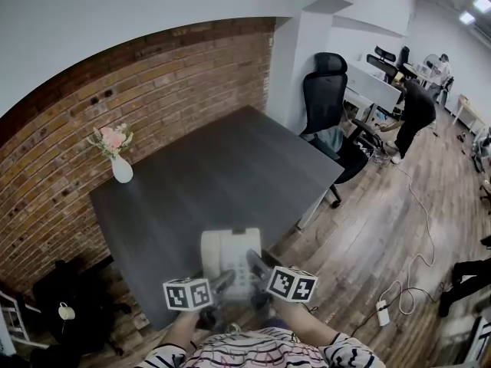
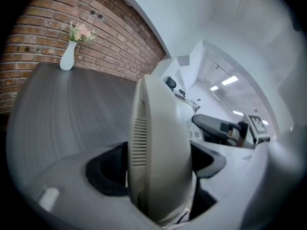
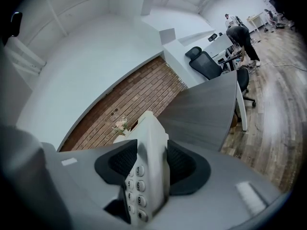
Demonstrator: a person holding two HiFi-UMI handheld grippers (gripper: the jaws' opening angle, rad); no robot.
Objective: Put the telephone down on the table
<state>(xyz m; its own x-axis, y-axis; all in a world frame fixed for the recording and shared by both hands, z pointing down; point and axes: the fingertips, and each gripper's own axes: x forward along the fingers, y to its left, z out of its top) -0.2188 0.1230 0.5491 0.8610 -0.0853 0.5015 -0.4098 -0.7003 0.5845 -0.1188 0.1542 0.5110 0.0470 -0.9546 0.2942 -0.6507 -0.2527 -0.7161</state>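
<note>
Dark table (image 1: pixel 230 171), left gripper (image 1: pixel 224 281), right gripper (image 1: pixel 258 266) clamping telephone (image 1: pixel 230 248)

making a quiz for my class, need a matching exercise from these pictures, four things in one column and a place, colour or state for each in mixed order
Things:
1 telephone
2 vase
3 office chair
4 table

Descriptions:
a black, on the wooden floor beyond the table
b dark grey top, beside the brick wall
c clamped by the left hand-held gripper and the right hand-held gripper
d white, holding flowers

Pairs: 1-c, 2-d, 3-a, 4-b
</note>
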